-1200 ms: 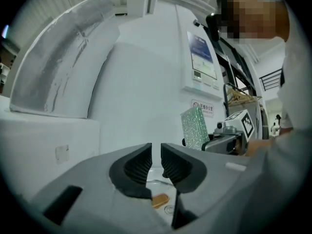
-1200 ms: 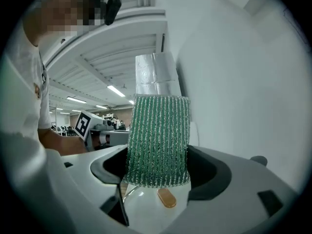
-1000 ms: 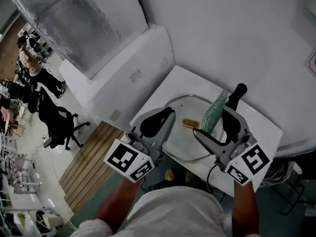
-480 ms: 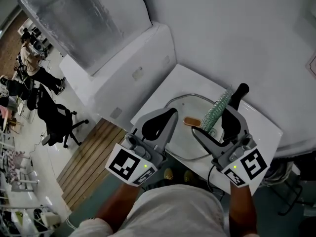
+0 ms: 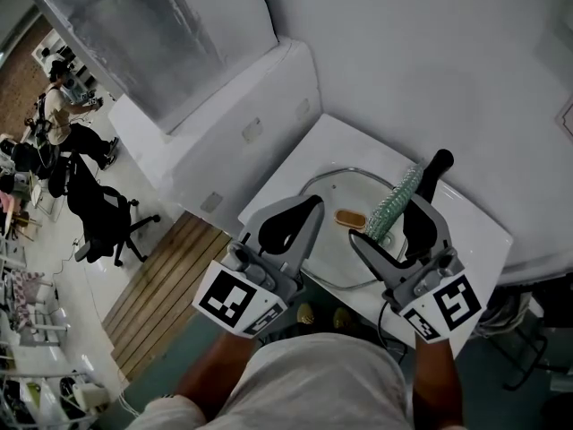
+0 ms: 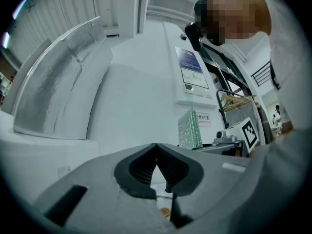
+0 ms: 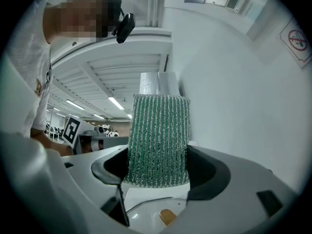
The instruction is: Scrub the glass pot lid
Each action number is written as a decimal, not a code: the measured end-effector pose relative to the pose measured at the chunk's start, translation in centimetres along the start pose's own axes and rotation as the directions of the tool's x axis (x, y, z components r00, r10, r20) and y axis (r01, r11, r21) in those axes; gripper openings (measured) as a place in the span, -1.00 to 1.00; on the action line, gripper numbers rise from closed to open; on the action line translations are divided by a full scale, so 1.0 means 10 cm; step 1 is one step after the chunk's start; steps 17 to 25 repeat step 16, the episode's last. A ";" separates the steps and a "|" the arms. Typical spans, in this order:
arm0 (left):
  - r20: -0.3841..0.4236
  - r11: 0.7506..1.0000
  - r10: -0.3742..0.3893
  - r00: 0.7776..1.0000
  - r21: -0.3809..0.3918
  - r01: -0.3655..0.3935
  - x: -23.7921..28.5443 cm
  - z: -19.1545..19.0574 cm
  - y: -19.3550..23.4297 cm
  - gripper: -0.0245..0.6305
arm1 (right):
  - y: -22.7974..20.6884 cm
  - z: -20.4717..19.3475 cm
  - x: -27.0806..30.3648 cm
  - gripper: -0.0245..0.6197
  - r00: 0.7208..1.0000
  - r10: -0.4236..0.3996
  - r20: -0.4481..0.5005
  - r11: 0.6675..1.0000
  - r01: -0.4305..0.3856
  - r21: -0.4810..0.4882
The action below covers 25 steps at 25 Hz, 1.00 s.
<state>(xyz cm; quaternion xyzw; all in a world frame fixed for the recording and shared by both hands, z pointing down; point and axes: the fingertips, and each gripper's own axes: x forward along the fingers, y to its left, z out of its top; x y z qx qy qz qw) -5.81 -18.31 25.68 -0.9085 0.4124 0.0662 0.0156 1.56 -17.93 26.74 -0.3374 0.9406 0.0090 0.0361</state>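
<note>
White table (image 5: 333,141) carries the glass pot lid (image 5: 338,251); near it our left gripper (image 5: 312,206) is pressed together, our right gripper (image 7: 157,173) pinches a green scouring pad (image 7: 158,135).

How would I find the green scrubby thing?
Look at the white table with the glass pot lid on it. Over the lid, the right gripper pinches a scrubbing pad. It is the only green, sparkly, ribbed thing; the lid's knob is brown.

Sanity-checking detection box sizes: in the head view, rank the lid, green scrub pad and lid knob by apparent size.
1. glass lid
2. green scrub pad, which sits nearer the camera, so it may look oversized
3. brown lid knob
</note>
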 end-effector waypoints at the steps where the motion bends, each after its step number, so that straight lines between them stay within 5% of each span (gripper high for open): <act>1: 0.000 1.000 0.000 1.000 0.000 0.000 0.00 0.00 0.00 -0.88 | 0.00 0.00 0.00 0.16 1.000 -0.001 0.000 1.000 0.001 0.002; 25: -0.003 1.000 -0.002 1.000 0.005 0.002 -0.03 -0.01 -0.03 -0.88 | 0.02 -0.01 -0.06 0.16 1.000 -0.009 0.012 1.000 0.009 0.018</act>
